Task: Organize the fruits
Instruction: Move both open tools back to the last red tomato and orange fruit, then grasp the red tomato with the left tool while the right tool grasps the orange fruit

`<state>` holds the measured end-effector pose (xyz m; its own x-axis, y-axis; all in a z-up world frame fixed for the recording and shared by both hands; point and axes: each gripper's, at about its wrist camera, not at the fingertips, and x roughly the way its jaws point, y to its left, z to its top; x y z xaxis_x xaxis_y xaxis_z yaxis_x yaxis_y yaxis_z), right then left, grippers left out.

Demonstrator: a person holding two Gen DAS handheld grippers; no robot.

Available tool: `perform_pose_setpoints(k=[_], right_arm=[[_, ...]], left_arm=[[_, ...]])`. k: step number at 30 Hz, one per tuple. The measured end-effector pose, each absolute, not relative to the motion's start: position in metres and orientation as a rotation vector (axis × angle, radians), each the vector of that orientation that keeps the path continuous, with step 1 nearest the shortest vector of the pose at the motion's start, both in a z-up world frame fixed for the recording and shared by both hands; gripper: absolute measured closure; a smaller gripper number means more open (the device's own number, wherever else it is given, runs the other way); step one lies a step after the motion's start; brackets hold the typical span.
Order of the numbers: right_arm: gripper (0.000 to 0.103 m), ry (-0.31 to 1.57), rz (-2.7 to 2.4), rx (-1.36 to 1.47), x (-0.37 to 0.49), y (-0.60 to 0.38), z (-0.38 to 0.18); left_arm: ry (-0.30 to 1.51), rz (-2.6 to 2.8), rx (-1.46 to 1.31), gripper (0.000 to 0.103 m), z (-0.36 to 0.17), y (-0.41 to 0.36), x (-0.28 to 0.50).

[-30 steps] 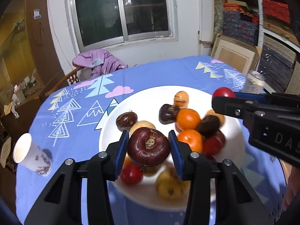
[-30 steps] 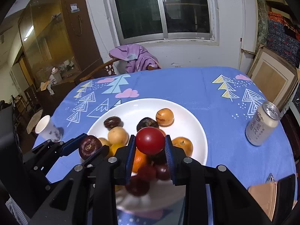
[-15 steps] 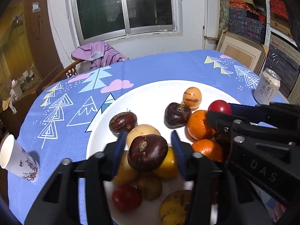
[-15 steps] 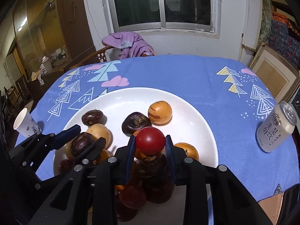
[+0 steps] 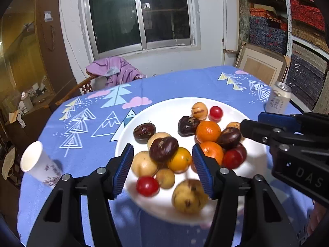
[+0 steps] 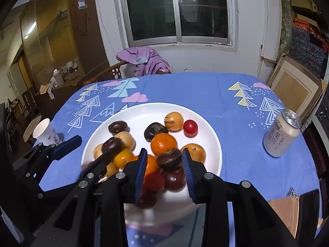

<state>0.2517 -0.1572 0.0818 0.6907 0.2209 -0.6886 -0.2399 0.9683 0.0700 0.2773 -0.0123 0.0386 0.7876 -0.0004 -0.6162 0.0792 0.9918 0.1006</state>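
Observation:
A white plate (image 5: 164, 111) (image 6: 144, 113) on the blue tablecloth holds several fruits: oranges (image 5: 208, 131), yellowish ones, dark purple ones and red ones. My left gripper (image 5: 162, 170) hangs over the plate's near edge and its jaws are opening. A dark purple fruit (image 5: 163, 148) (image 6: 112, 145) rests on the pile just beyond its pads, untouched. My right gripper (image 6: 164, 175) is over the near right of the pile with its jaws opening; no pad presses on the fruit below. A small red fruit (image 5: 216, 112) (image 6: 190, 128) lies at the plate's far side.
A drink can (image 6: 281, 136) stands right of the plate. A paper cup (image 5: 39, 166) sits near the table's left edge. A chair with a purple garment (image 6: 144, 61) is behind the table. Framed boards and shelves line the right wall.
The left gripper opened and its dark purple fruit now lies on the pile. The right gripper let go of the red fruit, which now sits at the plate's far side. Both pulled back slightly.

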Motion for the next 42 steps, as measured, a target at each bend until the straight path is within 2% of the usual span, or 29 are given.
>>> perform_pose_setpoints(k=[9,19,36,37,41,42], right_arm=[[0.063,0.758,0.349,-0.016,0.169,-0.163,0.082],[0.061,0.886,0.585,-0.151,0.066,-0.135,0.028],[0.061,0.939,0.606,-0.207,0.06,-0.11,-0.006],[0.061,0.939,0.607,-0.203,0.06,-0.111,-0.007],[0.061,0.939,0.611,-0.192,0.061,-0.112,-0.007],[0.062,0.936,0.611,-0.194,0.059,-0.112,-0.007]], left_arm=[[0.639,-0.039,0.128,0.04,0.047,-0.005,0.209],[0.78,-0.162,0.133,0.039,0.0,0.004,0.148],[0.844,-0.309,0.137,0.039,-0.024,-0.016,0.124],[0.849,-0.318,0.128,0.04,-0.025,-0.015,0.125],[0.861,-0.348,0.087,0.055,-0.025,-0.014,0.128],[0.859,-0.347,0.088,0.055,-0.025,-0.014,0.129]])
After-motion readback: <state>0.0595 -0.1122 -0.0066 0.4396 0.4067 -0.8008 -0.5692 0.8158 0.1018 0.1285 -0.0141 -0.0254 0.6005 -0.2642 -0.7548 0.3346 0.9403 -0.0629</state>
